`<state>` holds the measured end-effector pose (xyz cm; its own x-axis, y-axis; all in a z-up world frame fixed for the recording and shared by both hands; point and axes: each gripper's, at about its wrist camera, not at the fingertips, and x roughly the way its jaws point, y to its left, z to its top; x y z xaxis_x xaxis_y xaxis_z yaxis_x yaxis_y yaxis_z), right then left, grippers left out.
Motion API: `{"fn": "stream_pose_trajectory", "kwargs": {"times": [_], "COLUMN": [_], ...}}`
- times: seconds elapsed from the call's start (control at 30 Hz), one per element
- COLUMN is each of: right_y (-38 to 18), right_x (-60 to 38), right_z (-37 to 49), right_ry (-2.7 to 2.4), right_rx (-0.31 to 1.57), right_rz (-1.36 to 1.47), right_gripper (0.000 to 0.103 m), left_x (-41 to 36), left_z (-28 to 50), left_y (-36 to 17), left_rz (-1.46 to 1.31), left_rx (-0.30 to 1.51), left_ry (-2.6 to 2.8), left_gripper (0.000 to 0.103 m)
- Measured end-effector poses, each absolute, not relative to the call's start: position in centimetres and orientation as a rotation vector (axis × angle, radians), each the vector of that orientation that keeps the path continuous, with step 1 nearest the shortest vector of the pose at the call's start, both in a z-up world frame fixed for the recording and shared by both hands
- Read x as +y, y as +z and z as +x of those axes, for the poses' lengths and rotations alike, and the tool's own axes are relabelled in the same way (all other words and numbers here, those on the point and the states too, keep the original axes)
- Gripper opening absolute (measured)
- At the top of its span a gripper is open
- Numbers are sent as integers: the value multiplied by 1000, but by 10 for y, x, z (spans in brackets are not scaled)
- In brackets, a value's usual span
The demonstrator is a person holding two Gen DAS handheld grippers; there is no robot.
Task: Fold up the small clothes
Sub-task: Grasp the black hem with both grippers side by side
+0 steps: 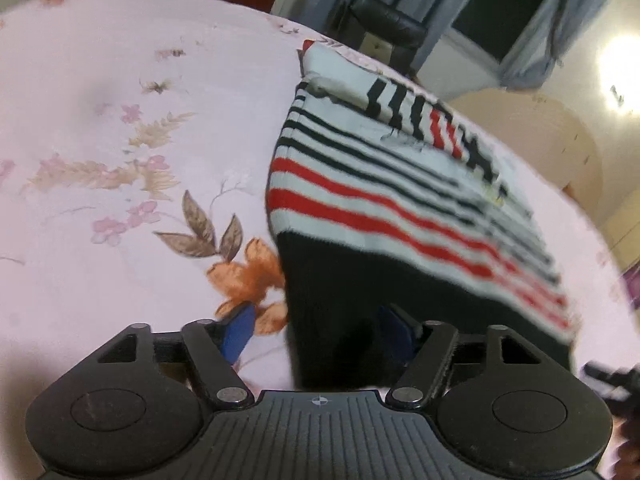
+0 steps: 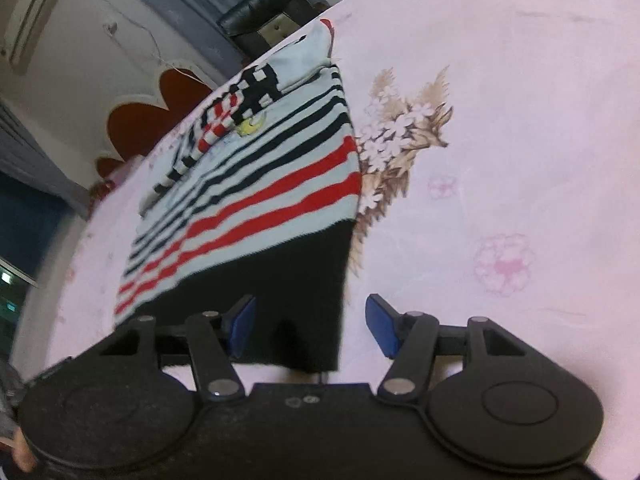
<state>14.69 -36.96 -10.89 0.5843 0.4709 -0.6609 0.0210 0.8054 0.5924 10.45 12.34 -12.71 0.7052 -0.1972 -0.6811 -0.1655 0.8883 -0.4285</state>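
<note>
Black gripper bodies fill the foreground of both wrist views, each with blue fingers part-open and pressing on nothing: the left gripper (image 1: 320, 330) straddles the left bottom corner of a small striped sweater (image 1: 400, 208), one finger (image 1: 236, 334) over the floral bedsheet (image 1: 100, 120), the other over the black hem, while the right gripper (image 2: 314, 326) straddles the right corner. Stretched flat on the bed, the sweater runs lengthwise away from both, collar farthest. Motion blur hides whether any finger touches cloth.
</note>
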Motion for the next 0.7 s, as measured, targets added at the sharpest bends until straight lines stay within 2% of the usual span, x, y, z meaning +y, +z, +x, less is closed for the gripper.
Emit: {"fn": "stream_pose_trajectory", "kwargs": {"times": [0.13,0.2,0.27,0.47,0.53,0.6,0.63,0.67,0.7], "right_y": [-114,-117,-123,-131,-133,-135,-136,-137,-138], "right_x": [-367,-365,-363,-357,-355,-356,-358,-360,-360], "right_z": [163,172,181,184,178,173,172,172,174], "right_ry": [330,349,365,417,431,422,410,396,382], "right_rx": [938,947,954,966,974,976,979,983,989], "right_rz": [648,681,717,805,796,803,814,819,817], "right_gripper": [53,46,43,41,37,28,25,17,9], "left_x": [132,133,136,136,136,136,137,137,138], "left_z": [123,133,140,137,132,133,134,136,138], "left_y": [-133,-137,-142,-161,-165,-166,-166,-166,-166], "left_rz": [-609,-643,-693,-859,-867,-859,-850,-829,-805], "left_rx": [773,771,773,764,748,751,757,769,784], "left_ry": [-70,-107,-170,-308,-285,-269,-260,-241,-218], "left_gripper": [70,70,70,68,56,48,38,31,17]}}
